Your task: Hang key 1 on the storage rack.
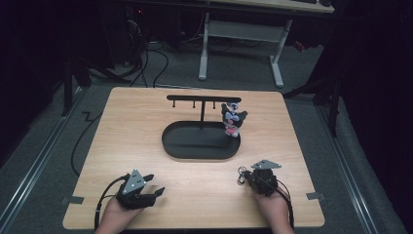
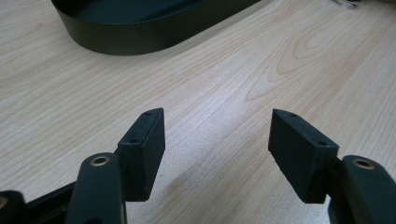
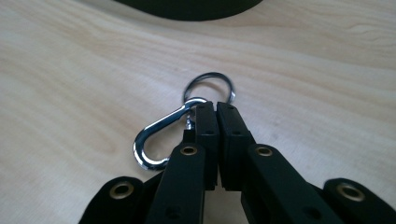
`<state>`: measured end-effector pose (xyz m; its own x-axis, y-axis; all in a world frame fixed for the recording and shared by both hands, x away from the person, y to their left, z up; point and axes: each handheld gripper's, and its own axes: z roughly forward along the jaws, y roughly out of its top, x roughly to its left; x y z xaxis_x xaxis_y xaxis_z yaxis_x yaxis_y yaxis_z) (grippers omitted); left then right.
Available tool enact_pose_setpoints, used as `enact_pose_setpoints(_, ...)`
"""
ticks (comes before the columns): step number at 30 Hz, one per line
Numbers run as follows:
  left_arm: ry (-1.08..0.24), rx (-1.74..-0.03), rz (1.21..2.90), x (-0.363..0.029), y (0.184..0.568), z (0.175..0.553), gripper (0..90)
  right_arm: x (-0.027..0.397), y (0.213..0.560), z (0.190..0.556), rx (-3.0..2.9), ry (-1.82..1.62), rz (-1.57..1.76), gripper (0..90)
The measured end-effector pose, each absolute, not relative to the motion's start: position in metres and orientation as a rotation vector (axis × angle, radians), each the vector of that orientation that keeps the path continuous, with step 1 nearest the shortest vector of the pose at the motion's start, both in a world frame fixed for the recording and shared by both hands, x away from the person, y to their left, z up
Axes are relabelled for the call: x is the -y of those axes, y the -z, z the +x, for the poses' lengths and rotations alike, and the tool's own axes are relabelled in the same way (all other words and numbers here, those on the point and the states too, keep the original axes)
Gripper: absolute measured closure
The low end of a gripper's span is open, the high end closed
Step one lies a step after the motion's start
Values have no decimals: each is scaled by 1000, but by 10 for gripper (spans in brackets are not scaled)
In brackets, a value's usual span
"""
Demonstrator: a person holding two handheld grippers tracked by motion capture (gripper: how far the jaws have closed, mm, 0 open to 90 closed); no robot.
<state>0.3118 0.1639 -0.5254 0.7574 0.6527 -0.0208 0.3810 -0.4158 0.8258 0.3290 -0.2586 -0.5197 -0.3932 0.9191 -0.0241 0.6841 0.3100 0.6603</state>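
The right gripper (image 3: pixel 215 108), at the near right of the pale wooden table (image 1: pixel 126 126), has its jaws pressed together on a shiny silver metal carabiner clip (image 3: pixel 156 137) that carries a round dark split ring (image 3: pixel 208 86); in the right gripper view the clip lies to the left of the jaw tips and the ring just beyond them, both low over the wood, though whether they rest on the table or hang just above it is hard to tell. In the high view the clip (image 1: pixel 241 175) shows as a small glint at the far left of that gripper (image 1: pixel 247 177). The left gripper (image 2: pixel 217 135) waits at the near left (image 1: pixel 157 190), jaws spread wide with nothing between them, pointing toward the black oval tray base (image 2: pixel 140 37) of the black T-shaped hanging stand (image 1: pixel 202 99). A small black, white and pink figure charm (image 1: pixel 232 119) already hangs from the right end of the stand's bar. The step in hand looks like the pickup of the keyring, just secured. The next move probably calls for lifting the clip clear, carrying it to the far middle of the table, and threading the ring or clip over one of the free pegs under the bar, keeping the grip firm so the ring does not swing away from the peg.
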Motion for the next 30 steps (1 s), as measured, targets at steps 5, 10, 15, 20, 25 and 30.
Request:
enact_pose_setpoints(5,-383,-773,2061,-163,526,314,371,252,509,319,-2162,-890,1425,836)
enact_pose_setpoints(10,-381,-765,2066,-161,526,313,371,232,510,318,-2197,-887,1394,734)
enact_pose_setpoints(15,-384,-762,2058,-163,525,312,371,236,516,311,-2232,-819,1370,762)
enact_pose_setpoints(20,-382,-765,2060,-163,525,313,371,256,516,288,-2284,-801,1349,787)
enact_pose_setpoints(25,-383,-760,2062,-161,525,313,371,270,513,275,-2311,-799,1298,781)
enact_pose_setpoints(30,-384,-763,2066,-160,526,313,371,276,505,270,-2278,-843,1333,781)
